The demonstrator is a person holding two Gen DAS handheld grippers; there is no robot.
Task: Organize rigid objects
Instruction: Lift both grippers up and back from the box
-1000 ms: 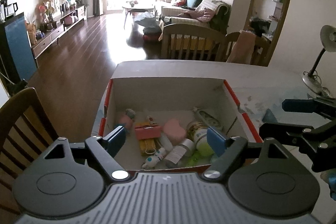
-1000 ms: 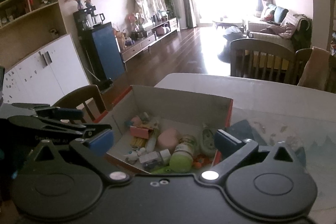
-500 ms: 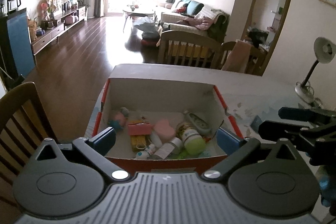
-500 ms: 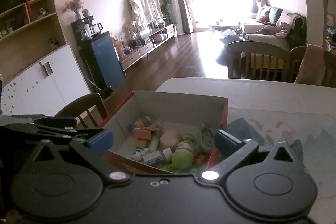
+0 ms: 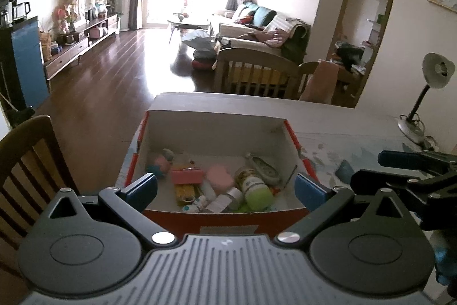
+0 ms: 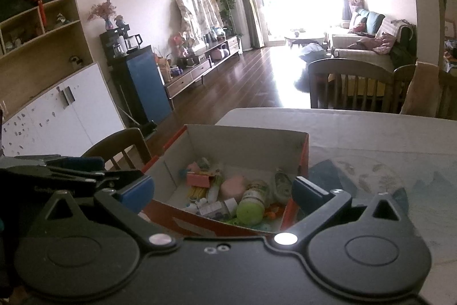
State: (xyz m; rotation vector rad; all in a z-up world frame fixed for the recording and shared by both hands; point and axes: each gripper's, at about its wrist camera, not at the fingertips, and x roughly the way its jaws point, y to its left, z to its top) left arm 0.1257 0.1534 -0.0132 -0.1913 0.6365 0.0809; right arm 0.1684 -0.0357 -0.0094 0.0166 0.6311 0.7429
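A red cardboard box (image 5: 228,215) with a white inside stands on the table and also shows in the right wrist view (image 6: 302,146). It holds several small items: a green-capped jar (image 5: 257,195), a pink block (image 5: 187,176), a pink sponge (image 5: 218,179) and small bottles (image 5: 222,200). My left gripper (image 5: 225,187) is open and empty, in front of the box's near wall. My right gripper (image 6: 222,192) is open and empty, near the box's near right corner. Each gripper shows at the edge of the other's view.
The table (image 5: 342,116) has a patterned cloth (image 6: 400,179). A desk lamp (image 5: 428,87) stands at its far right. Wooden chairs stand at the left (image 5: 25,162) and beyond the far edge (image 5: 257,70).
Both grippers have pulled back and risen from the box. The box now sits lower and farther away in both views. Both stay open and empty.
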